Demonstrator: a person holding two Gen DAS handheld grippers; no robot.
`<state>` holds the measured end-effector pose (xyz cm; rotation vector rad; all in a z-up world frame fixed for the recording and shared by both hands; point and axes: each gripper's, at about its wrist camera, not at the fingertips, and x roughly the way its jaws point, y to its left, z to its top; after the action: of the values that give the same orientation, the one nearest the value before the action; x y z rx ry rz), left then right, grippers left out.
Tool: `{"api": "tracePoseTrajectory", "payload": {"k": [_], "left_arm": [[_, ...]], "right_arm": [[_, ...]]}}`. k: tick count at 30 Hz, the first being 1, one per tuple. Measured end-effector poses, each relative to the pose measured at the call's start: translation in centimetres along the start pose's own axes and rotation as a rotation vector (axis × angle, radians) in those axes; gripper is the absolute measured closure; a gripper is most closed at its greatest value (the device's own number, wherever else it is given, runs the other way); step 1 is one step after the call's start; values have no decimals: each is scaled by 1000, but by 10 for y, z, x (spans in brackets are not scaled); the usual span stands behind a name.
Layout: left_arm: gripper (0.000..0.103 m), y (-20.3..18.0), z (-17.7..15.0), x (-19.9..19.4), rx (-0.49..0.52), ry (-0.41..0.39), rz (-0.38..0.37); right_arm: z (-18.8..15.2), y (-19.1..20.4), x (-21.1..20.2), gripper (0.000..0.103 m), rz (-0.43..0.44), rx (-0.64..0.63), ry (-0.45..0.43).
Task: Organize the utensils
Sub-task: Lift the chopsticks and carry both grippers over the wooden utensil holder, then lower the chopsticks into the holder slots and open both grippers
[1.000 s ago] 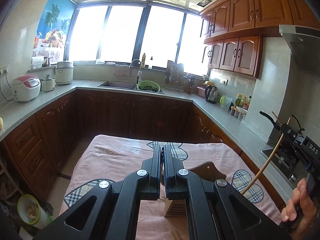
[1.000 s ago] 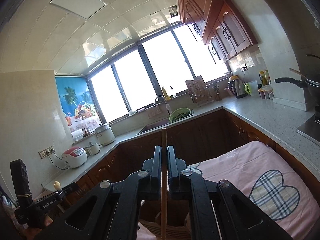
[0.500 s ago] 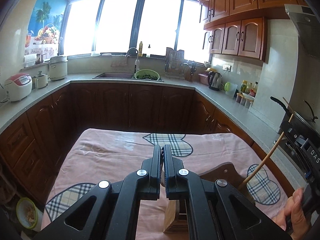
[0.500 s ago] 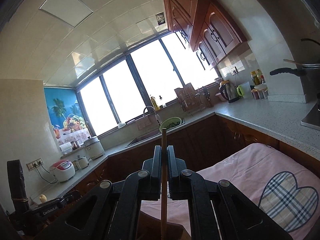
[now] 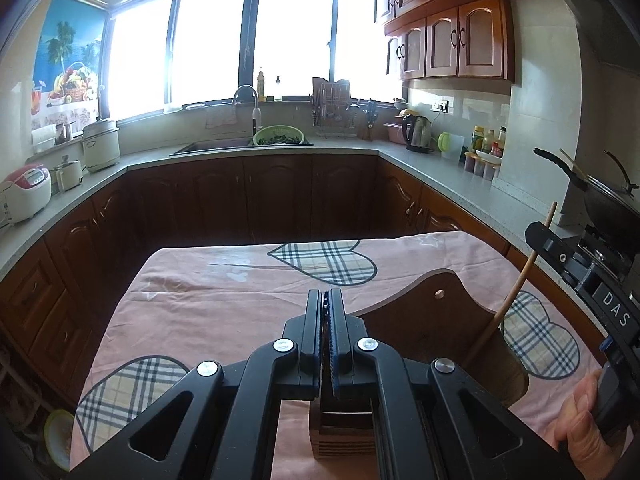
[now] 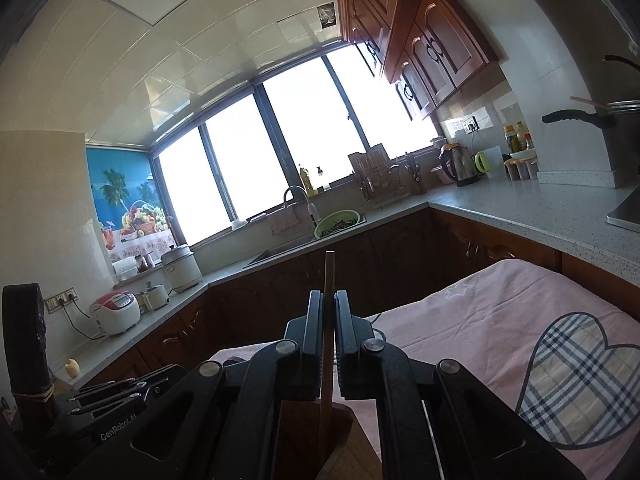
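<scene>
Wooden chopstick (image 6: 328,320), thin and pale brown, is clamped upright between the right gripper (image 6: 329,312) fingers, its lower end above the dark holder (image 6: 312,432).

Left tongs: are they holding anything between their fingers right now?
No. The left tongs are shut with nothing between them, hovering over the wooden holder; the chopstick sits in the right tongs.

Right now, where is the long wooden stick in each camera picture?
Left wrist view: the wooden stick leans at the right, its lower end behind the wooden holder.
Right wrist view: the stick stands bottom centre, pinched in the right gripper.
Shared landmark: the green bowl at the sink.
</scene>
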<state>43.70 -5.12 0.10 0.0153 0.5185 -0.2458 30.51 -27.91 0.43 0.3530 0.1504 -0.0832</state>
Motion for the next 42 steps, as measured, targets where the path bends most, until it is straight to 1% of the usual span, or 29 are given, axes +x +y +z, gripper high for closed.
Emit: {"api": "tracePoseTrajectory", "payload": {"k": [4, 6, 7, 8, 9, 11, 13, 14, 15, 16, 17, 18, 19, 20, 21, 22, 23, 25, 26, 27, 32, 36, 42], "left_arm": [[101, 5, -1, -3, -10, 18, -15], [97, 7, -2, -4, -10, 29, -2], [96, 8, -1, -5, -10, 35, 5], [91, 9, -1, -7, -13, 38, 9], [82, 9, 0, -7, -16, 37, 10], [74, 10, 0, -12, -19, 25, 18], [69, 9, 0, -14, -18, 20, 23], [64, 9, 0, -15, -21, 21, 24], [58, 9, 0, -17, -24, 20, 23], [54, 9, -1, -18, -26, 18, 23], [49, 9, -2, -20, -28, 18, 28], [44, 9, -3, -22, -30, 18, 32], [42, 10, -6, -23, -32, 17, 30], [37, 10, -7, -25, -34, 20, 32], [27, 10, -9, -27, -36, 27, 39], [23, 12, -10, -31, -39, 29, 47], [21, 13, -12, -35, -45, 30, 52], [18, 16, -15, -44, -60, 38, 46], [13, 18, -17, -50, -70, 44, 48], [11, 21, -19, -56, -83, 46, 50], [9, 32, -35, -93, -136, 61, 58], [9, 42, -54, -122, -193, 92, 47], [9, 54, -72, -164, -263, 115, 32]], "right_arm": [[3, -3, 4, 98, 4, 13, 34], [4, -4, 5, 97, -3, 21, 49], [4, -5, 7, 94, -2, 26, 60], [4, -6, 8, 94, -4, 34, 70], [3, -7, 9, 94, -6, 39, 79], [2, -10, 10, 93, -8, 50, 97], [2, -12, 10, 92, -6, 64, 113], [2, -13, 10, 89, -5, 69, 121], [2, -13, 10, 87, -4, 74, 128], [3, -14, 9, 76, -4, 81, 134], [3, -14, 8, 62, -2, 88, 136], [3, -15, 6, 56, 1, 94, 137], [4, -15, 4, 52, 7, 99, 138], [5, -15, 2, 51, 16, 105, 141], [6, -15, 0, 51, 23, 110, 148], [7, -16, -3, 46, 31, 118, 153], [8, -17, -6, 36, 41, 129, 155], [9, -18, -15, 28, 63, 149, 153], [10, -18, -21, 27, 72, 156, 154], [10, -18, -26, 27, 79, 158, 157], [11, -14, -56, 27, 91, 131, 175], [10, -11, -82, 27, 91, 103, 189], [5, -8, -119, 27, 90, 77, 213]]}}
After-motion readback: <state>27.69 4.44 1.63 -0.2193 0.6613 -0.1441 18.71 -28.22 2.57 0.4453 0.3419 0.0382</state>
